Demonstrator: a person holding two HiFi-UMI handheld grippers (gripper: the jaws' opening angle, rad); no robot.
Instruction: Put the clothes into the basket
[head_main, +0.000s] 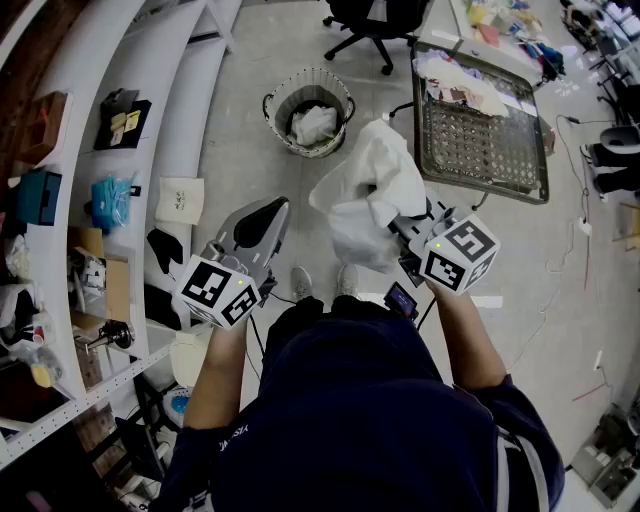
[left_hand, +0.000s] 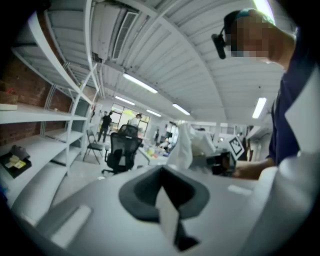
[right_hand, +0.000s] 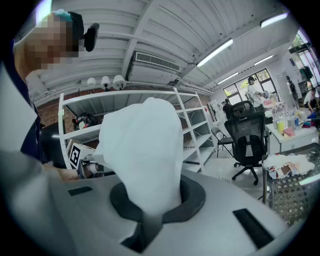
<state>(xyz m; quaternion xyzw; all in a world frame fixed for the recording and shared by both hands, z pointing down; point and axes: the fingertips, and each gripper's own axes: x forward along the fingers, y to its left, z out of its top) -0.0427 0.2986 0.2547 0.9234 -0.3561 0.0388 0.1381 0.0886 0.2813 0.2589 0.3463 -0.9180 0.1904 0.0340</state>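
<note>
Right tool (right_hand: 150, 212): clenched on a white garment (head_main: 372, 185), which is held up in the air.
Left tool (head_main: 258, 222): closed, empty.
Basket (head_main: 268, 105): on the floor (head_main: 250, 170) ahead, well apart from the garment, with a white cloth (head_main: 313, 123) inside.
Risk: loose folds hang free, so a release made short of the basket could leave the garment on the rim or floor.

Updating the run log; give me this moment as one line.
right hand-held gripper: shut on white garment | left hand-held gripper: shut, empty | basket: on floor ahead, white cloth inside
</note>
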